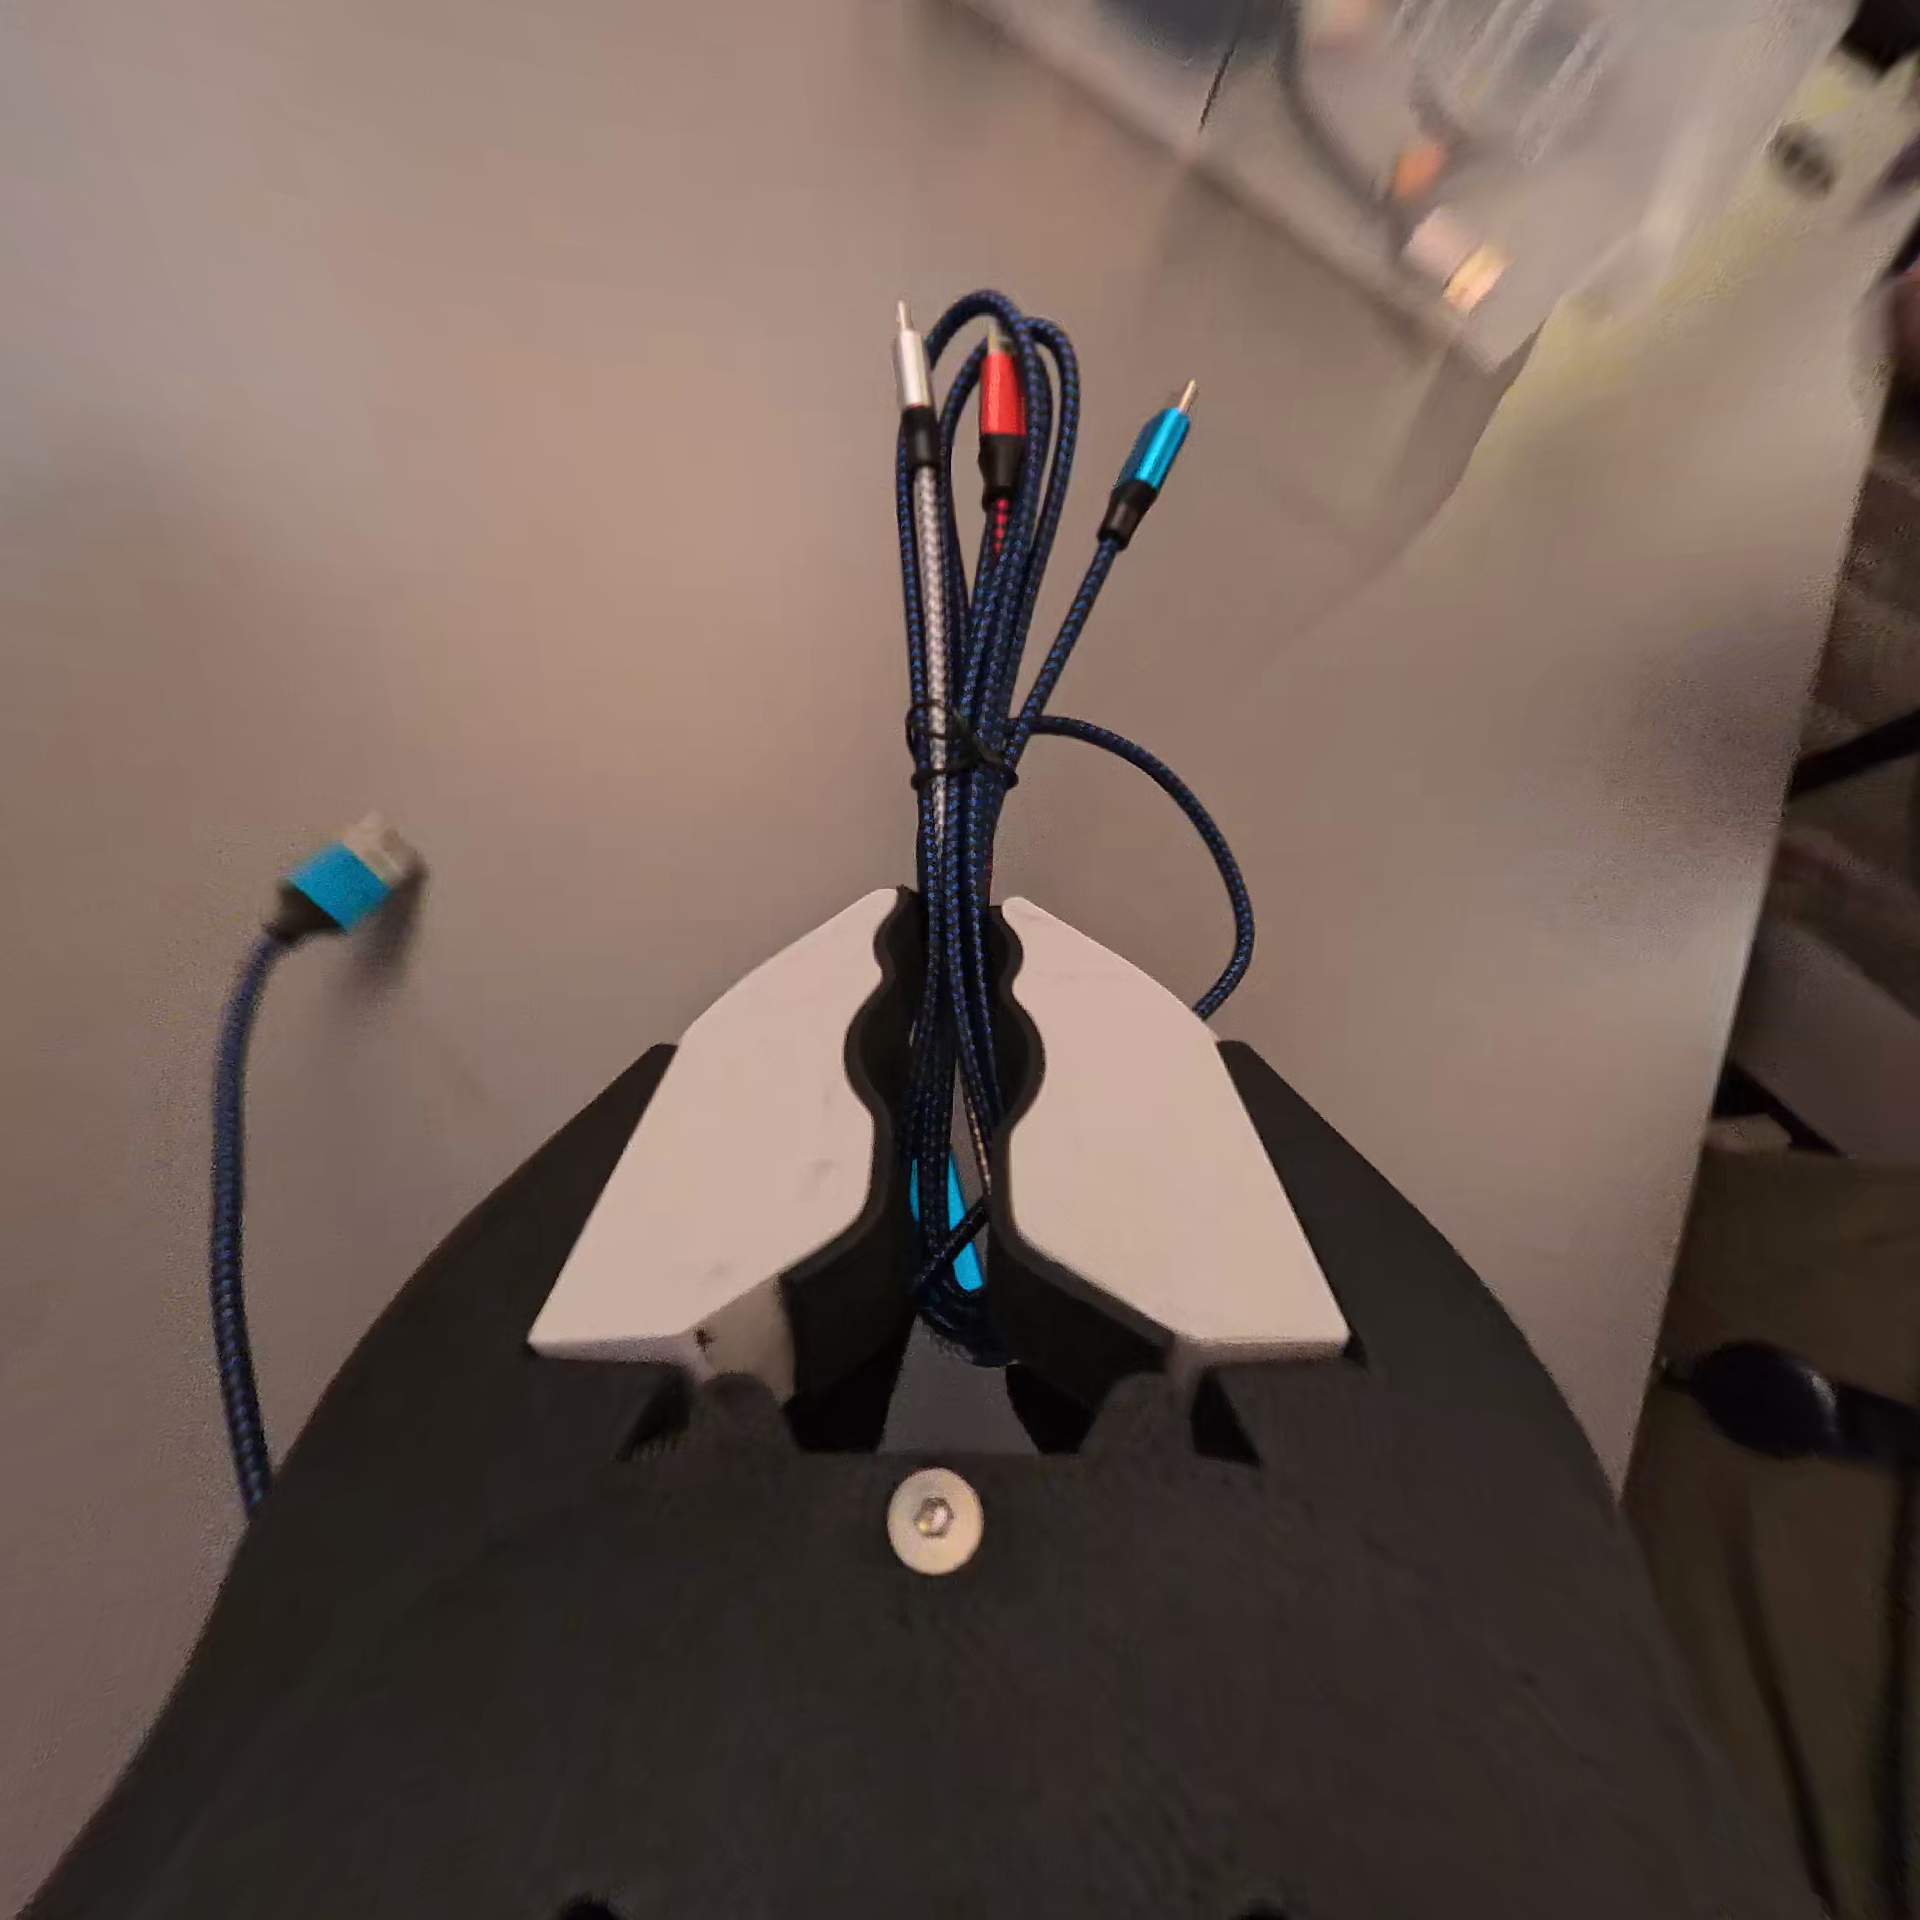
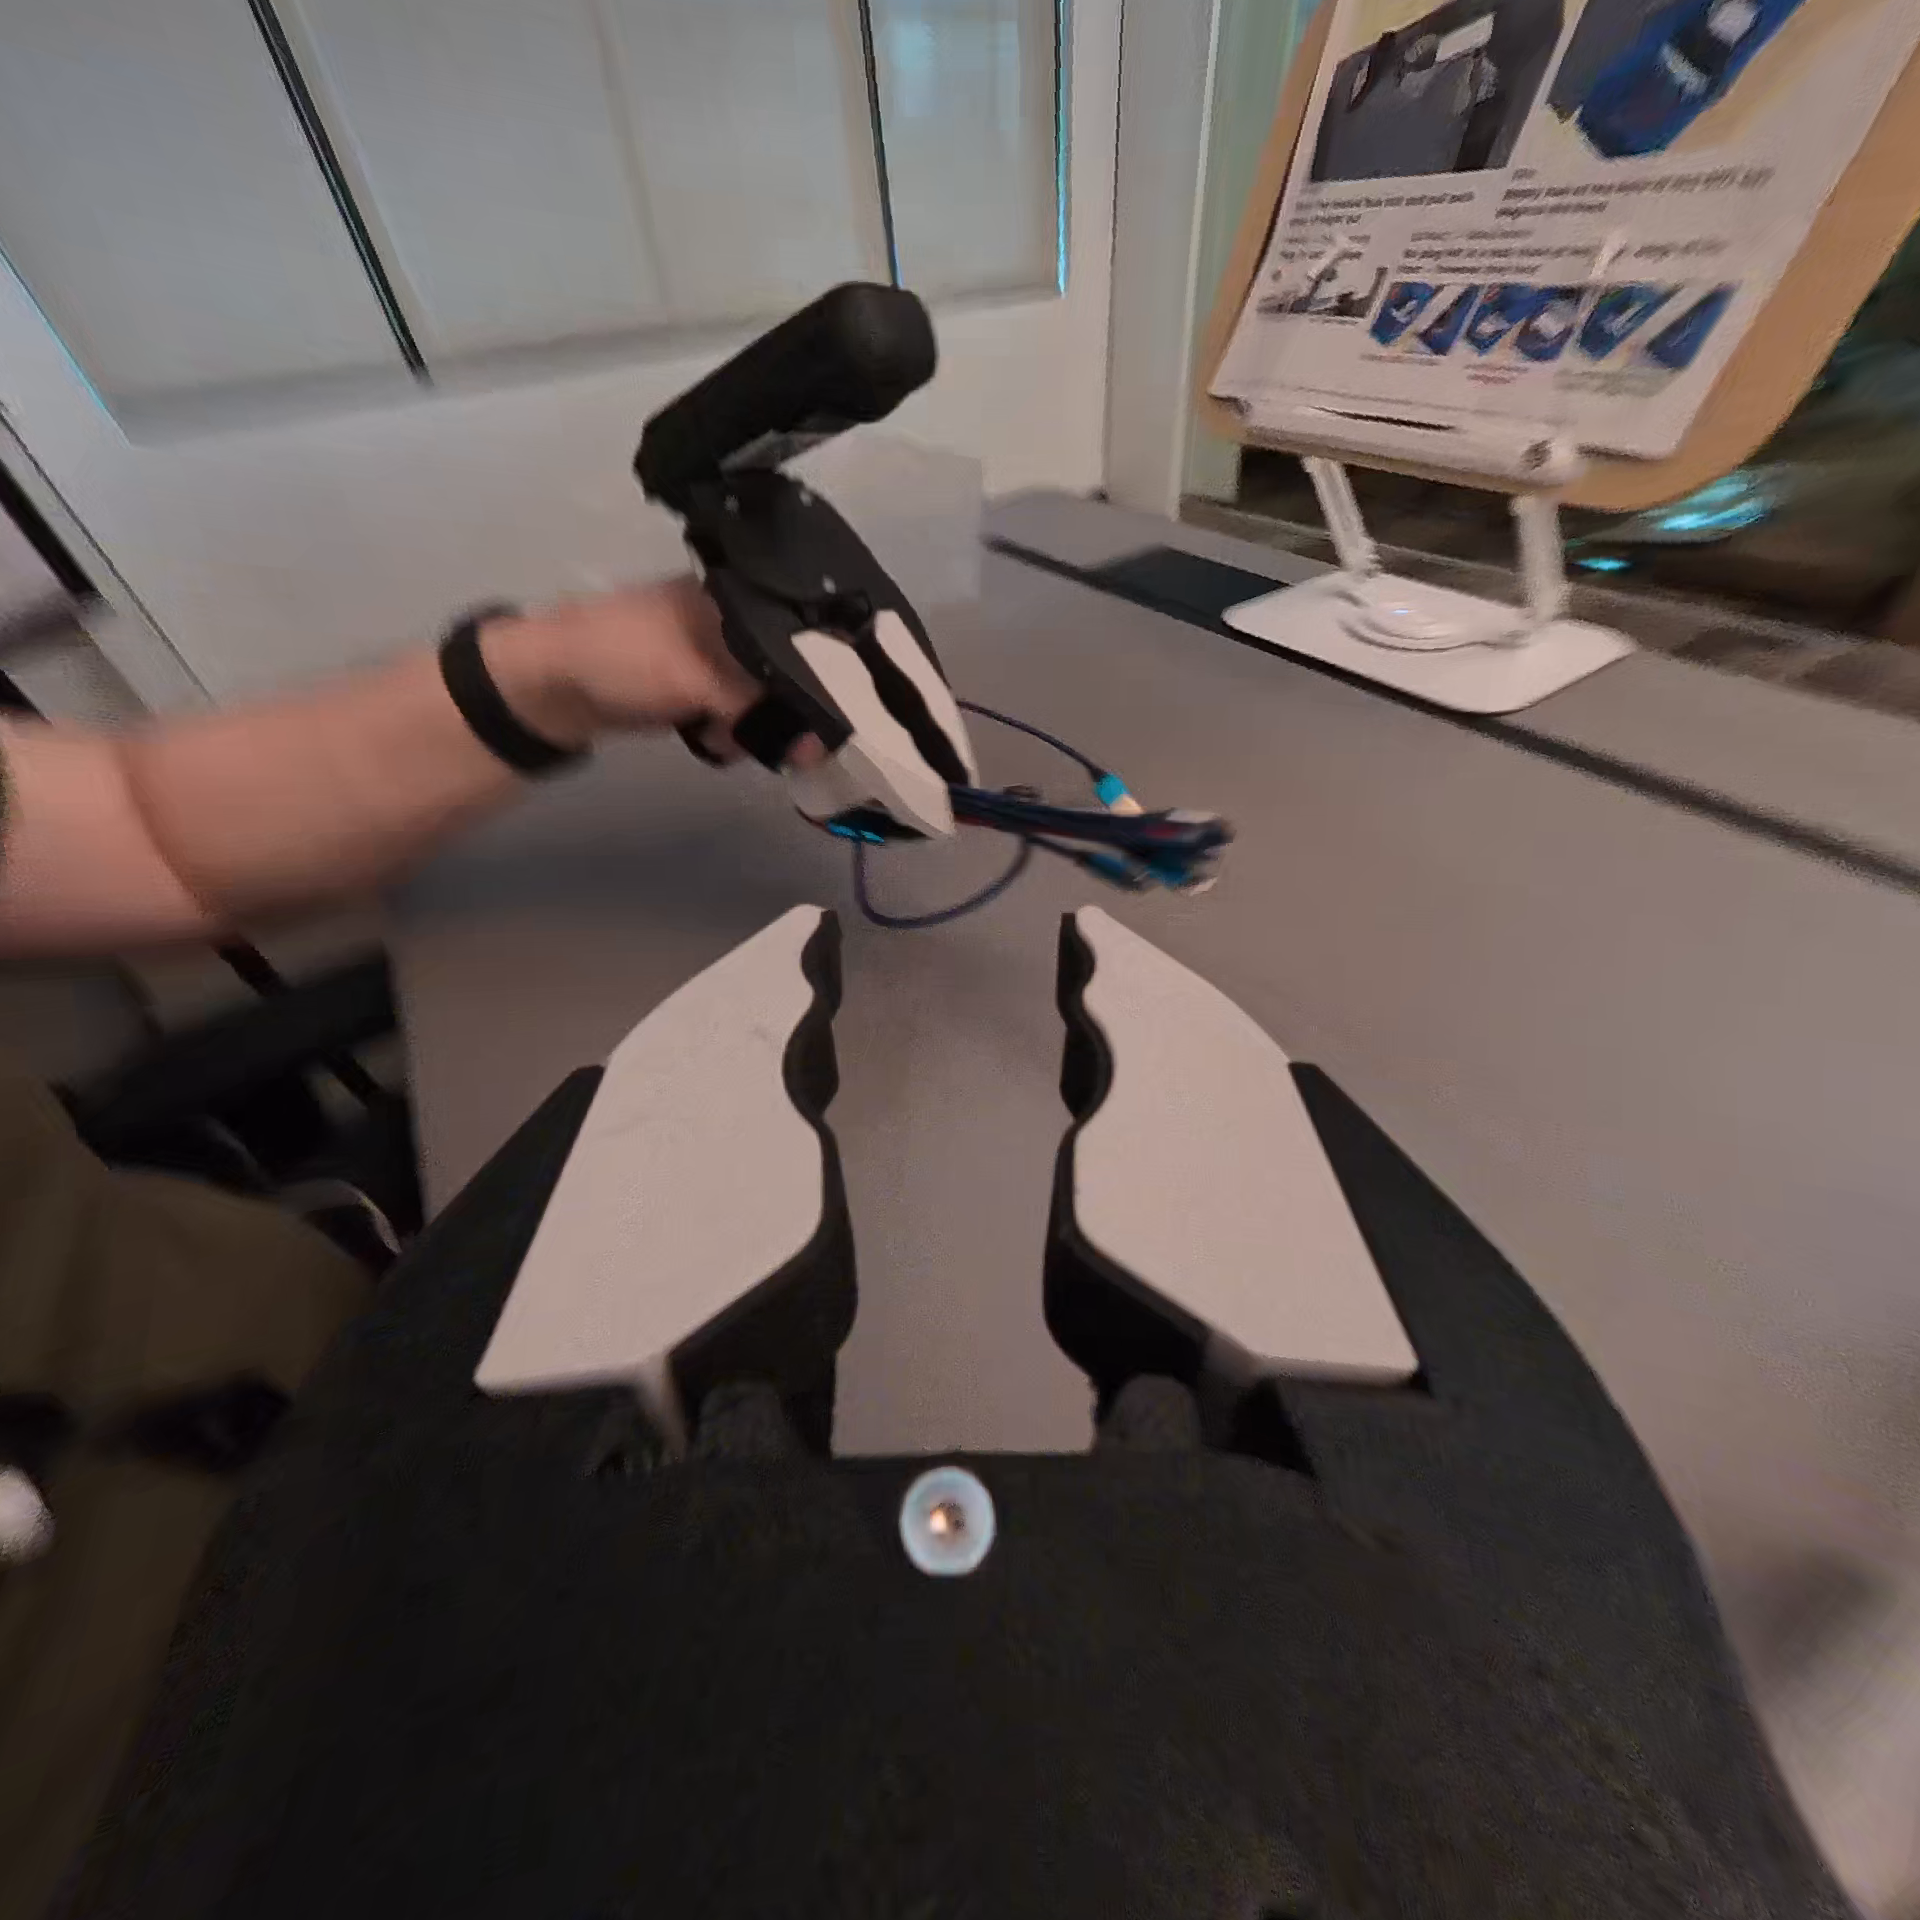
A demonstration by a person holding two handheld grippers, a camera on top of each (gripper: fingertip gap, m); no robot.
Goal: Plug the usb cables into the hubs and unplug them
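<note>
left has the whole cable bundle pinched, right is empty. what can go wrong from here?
1. The left gripper clamps the tied bundle, not one plug; the bundle could slide or twist in the grip.
2. The loose USB-A end dangles and may snag.
3. No hub is visible, and the right gripper is open and idle.

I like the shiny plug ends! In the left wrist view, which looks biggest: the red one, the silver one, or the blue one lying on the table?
1. Blue plug on the table, though blurred.
2. Red plug and silver plug: too alike to rank.
</note>
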